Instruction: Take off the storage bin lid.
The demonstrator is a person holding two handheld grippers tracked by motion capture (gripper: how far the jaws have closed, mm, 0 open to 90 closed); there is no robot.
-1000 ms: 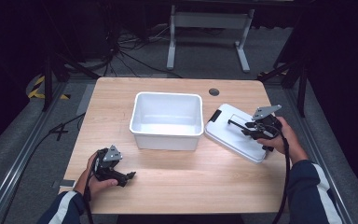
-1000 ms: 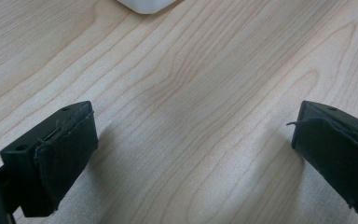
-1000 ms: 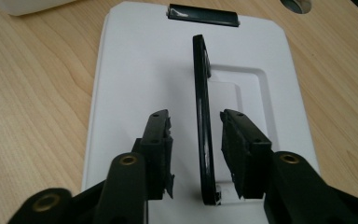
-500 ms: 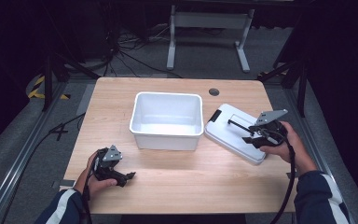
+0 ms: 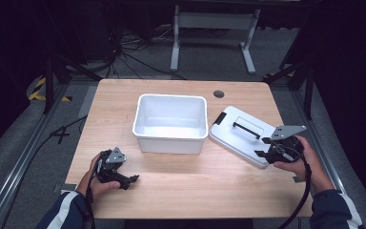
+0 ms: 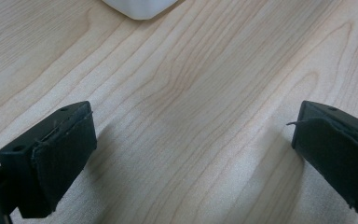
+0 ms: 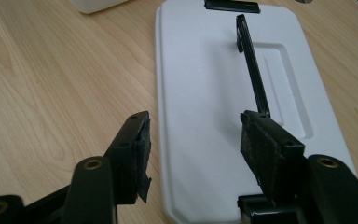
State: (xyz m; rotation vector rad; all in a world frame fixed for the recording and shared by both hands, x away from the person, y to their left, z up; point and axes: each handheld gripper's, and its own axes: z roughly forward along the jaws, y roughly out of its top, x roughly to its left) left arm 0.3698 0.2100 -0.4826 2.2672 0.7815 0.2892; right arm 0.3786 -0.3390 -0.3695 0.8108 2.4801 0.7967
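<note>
A pale wooden table (image 5: 181, 191) is set in a dark room, with cables and a metal stand on the floor beyond its far edge. Nearest the person, at the table's front left, the left gripper (image 5: 124, 180) is rested on the wood with its jaws spread wide and nothing but bare table grain (image 6: 182, 116) between them; a corner of the white bin (image 6: 140, 7) is caught at the top of the left gripper view.

At the front right, the right gripper (image 5: 267, 149) is held at the near right end of the white lid (image 5: 240, 136), which is laid flat on the table just right of the bin (image 5: 170, 123), top side up. Its jaws have just been opening and are now parted, with no pad pressed on anything; in the right gripper view one jaw is seen beside the lid's long edge and the other over its surface.

The lid's long axis is run away from the right gripper (image 7: 193, 140), toward the bin, and the black handle (image 7: 251, 70) is aligned along it, straight ahead of the jaws. The right hand is therefore judged far the nearer to the lid, and any fresh grasp would be made forward along that axis.

Farthest off, the bin is stood open and empty at the table's middle.
</note>
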